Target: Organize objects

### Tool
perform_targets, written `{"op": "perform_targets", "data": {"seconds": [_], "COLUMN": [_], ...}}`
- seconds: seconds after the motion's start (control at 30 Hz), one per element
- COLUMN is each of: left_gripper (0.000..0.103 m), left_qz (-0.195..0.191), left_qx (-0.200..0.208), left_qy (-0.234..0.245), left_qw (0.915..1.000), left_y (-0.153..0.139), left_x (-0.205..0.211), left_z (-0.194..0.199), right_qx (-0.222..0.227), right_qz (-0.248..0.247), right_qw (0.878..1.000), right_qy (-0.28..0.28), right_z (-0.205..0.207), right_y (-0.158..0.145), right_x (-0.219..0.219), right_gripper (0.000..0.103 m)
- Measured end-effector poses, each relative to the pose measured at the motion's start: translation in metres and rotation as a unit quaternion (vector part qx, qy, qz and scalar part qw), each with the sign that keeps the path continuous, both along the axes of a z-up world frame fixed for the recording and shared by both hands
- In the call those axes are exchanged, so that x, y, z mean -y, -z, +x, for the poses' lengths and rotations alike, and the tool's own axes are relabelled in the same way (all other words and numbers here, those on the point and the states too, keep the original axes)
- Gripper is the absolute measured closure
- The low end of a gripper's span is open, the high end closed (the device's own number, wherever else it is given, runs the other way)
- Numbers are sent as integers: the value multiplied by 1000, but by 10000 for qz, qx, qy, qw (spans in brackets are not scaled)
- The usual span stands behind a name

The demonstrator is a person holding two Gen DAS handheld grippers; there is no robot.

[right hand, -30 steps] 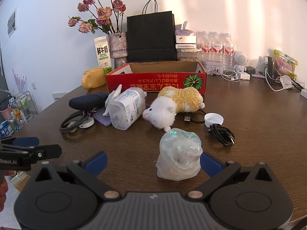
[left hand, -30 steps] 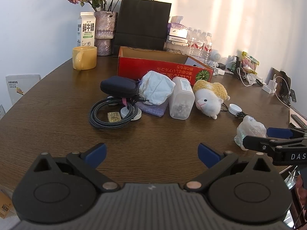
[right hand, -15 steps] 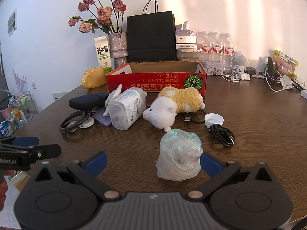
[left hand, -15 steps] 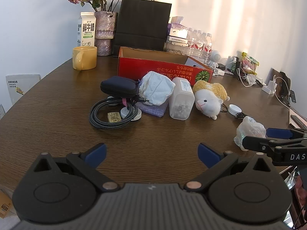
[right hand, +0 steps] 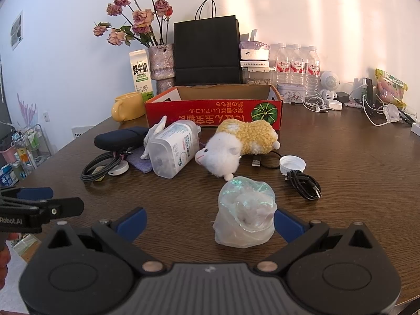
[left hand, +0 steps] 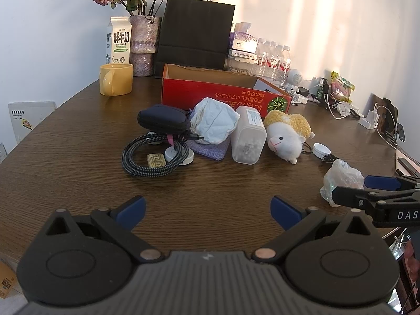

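Note:
A red cardboard box [left hand: 225, 97] [right hand: 214, 111] stands open at the back of the brown table. In front of it lie a dark pouch [left hand: 164, 118], a coiled braided cable [left hand: 152, 157], a white crumpled bag [left hand: 214, 123], a clear plastic jar [left hand: 248, 137] [right hand: 174, 148] and a plush sheep [left hand: 287, 135] [right hand: 241, 141]. A clear crinkled plastic bag [right hand: 245, 214] [left hand: 341, 179] sits just ahead of my right gripper [right hand: 210, 221], between its open fingers. My left gripper [left hand: 207, 208] is open and empty over bare table.
A yellow mug [left hand: 115, 82], milk carton [left hand: 118, 39], flower vase [left hand: 143, 44] and black paper bag [left hand: 195, 34] stand behind the box. A white cap [right hand: 292, 164] and black USB cable [right hand: 304, 182] lie right of the sheep. Water bottles [right hand: 296, 67] and chargers line the wall.

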State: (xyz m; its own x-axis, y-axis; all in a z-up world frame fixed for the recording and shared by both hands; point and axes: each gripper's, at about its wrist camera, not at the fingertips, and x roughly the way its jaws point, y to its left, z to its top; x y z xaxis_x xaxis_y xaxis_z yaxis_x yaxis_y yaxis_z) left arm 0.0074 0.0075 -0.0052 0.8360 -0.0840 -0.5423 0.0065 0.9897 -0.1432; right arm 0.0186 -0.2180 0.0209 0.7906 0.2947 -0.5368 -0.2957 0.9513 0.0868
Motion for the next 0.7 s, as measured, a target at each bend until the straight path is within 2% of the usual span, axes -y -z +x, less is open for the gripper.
{"op": "perform_targets", "data": {"seconds": [0.7], "left_gripper": [0], "left_qz": [-16], "left_qx": [-12], "left_qy": [-13], "left_qw": [10000], "left_y": [2], "left_x": [-1], "left_z": [0], "right_qx": [-1], "right_qz": [-5], "right_qw": [10000], "right_qy": [2], "right_z": [0], "right_y": [0], "right_x": [0], "right_gripper": [0]}}
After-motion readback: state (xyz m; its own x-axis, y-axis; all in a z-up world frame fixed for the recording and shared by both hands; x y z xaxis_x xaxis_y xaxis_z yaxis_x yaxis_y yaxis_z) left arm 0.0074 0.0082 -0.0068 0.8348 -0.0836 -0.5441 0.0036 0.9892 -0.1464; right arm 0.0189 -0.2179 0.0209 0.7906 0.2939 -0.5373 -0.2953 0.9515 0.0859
